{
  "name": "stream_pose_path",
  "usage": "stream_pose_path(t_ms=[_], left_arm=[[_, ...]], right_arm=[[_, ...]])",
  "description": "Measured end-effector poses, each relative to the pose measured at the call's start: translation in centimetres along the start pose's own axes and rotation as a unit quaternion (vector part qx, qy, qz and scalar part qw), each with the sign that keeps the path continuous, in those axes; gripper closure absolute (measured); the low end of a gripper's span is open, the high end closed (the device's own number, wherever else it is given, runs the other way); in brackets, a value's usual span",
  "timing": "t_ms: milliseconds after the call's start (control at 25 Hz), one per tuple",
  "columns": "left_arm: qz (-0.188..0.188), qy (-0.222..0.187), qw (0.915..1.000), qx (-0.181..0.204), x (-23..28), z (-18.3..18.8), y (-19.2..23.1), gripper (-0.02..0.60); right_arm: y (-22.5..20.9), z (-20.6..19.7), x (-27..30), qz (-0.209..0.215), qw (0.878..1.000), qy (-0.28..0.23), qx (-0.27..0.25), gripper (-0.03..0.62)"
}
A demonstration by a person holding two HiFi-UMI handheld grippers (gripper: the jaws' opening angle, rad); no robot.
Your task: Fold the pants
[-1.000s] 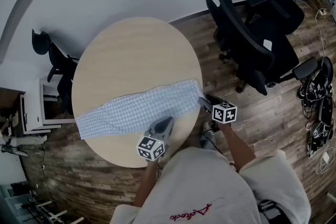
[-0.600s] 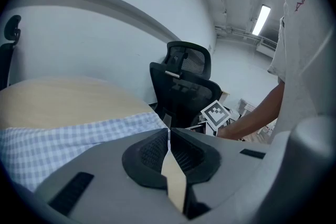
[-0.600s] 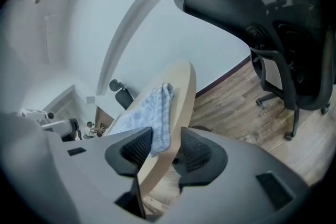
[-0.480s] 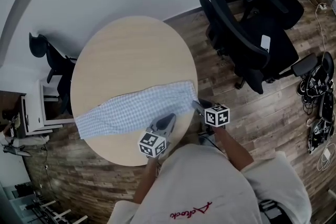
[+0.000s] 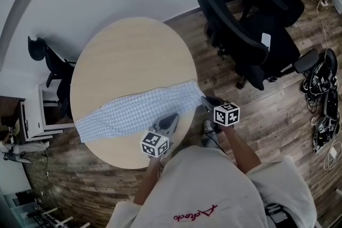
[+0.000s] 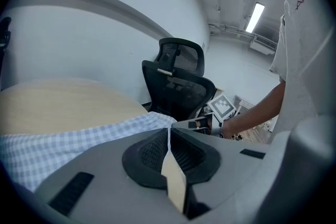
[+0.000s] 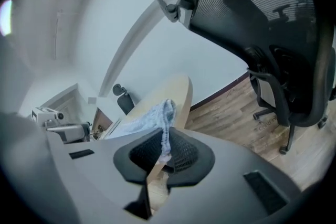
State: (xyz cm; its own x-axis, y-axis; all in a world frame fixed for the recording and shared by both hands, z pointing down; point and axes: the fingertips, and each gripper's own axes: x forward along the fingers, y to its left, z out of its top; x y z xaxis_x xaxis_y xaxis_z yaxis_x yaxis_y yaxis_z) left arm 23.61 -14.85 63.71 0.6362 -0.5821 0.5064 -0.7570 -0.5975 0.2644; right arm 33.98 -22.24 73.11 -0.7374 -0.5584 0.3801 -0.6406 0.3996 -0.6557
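Checked pants (image 5: 136, 112) lie in a long strip across the near half of the round bench (image 5: 128, 50), with both claws at their right end.
Only the right gripper view shows cloth bunched between the right claw's (image 7: 165, 140) jaws. They have just been closing and now pinch the pants' end at the bench's edge, over the wood floor (image 5: 256, 109). The left gripper view shows the left claw (image 6: 169, 131) pressed together with checked cloth just beyond its tips. Cannot tell if any cloth is caught. The head view alone shows both forearms reaching out from the body, claws sloping down, the right one beside a black office chair (image 5: 235, 40).
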Motion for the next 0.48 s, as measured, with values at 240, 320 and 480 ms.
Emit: stream_pose_path(t_ms=[240,320,480], left_arm=[[0.001,-0.005,1.0,0.002,-0.1,0.0,-0.4,0.538],[0.002,-0.005,1.0,0.003,-0.3,-0.1,-0.3,0.538],[0.003,-0.002,1.0,0.003,-0.5,-0.6,-0.5,0.538]], right_arm=[[-2.7,3.9,-1.1,-0.021,0.999,-0.025,-0.009,0.537],[-2.9,3.5,-1.2,-0.018,1.0,-0.017,-0.005,0.537],[-2.7,1.2,-1.6,-0.005,1.0,-0.005,0.021,0.537]])
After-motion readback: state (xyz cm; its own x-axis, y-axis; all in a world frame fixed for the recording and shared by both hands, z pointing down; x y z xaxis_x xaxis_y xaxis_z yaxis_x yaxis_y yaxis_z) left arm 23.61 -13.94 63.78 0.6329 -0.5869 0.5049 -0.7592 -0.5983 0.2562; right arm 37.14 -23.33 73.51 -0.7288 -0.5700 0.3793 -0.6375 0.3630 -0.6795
